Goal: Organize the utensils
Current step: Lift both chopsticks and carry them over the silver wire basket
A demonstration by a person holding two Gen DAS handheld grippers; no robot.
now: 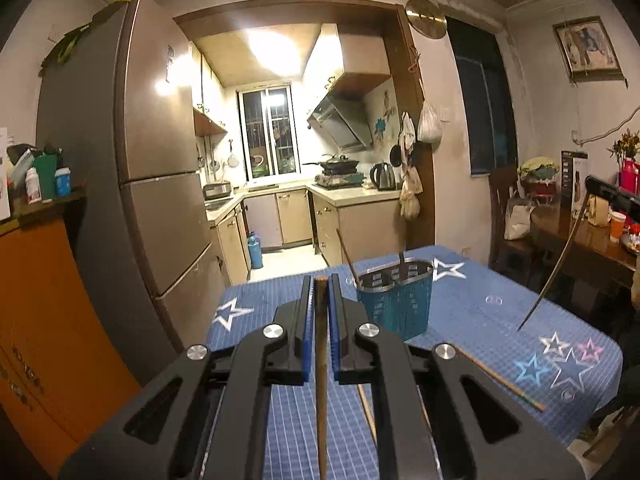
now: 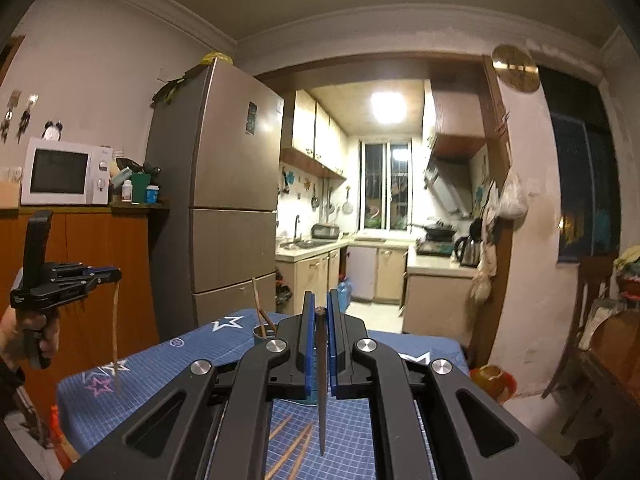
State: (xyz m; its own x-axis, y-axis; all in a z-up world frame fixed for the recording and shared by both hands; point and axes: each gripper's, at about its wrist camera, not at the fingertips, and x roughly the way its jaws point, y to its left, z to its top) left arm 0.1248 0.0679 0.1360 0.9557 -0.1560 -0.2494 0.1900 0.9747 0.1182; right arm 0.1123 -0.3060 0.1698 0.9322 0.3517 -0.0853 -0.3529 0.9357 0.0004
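- Chopsticks are clamped in both tools: the left tool (image 1: pixel 319 312) grips a brown wooden chopstick (image 1: pixel 321 380) between its blue pads, long axis running along the fingers, blunt end at the fingertips and the rest trailing down toward the camera.
- From the right wrist view that same chopstick (image 2: pixel 115 336) hangs almost vertical, tip pointing down just above the worktop; whether it touches the cloth is hard to tell.
- The right tool (image 2: pixel 320 320) is clenched on a darker chopstick (image 2: pixel 322 380), also aligned with its fingers, thin tip down over the worktop.
- A teal utensil holder (image 1: pixel 394 300) stands upright on the worktop (image 1: pixel 500 312) between the two tools, with a chopstick (image 1: pixel 347 258) leaning out of its left side.
- Loose chopsticks (image 2: pixel 294 446) lie flat on the cloth below the right tool; another (image 1: pixel 500 378) lies diagonally near the right edge.
- Open cloth surrounds the holder on all sides.
- Blue grid tablecloth with stars; refrigerator (image 1: pixel 160 168) to the left and a lit kitchen beyond.
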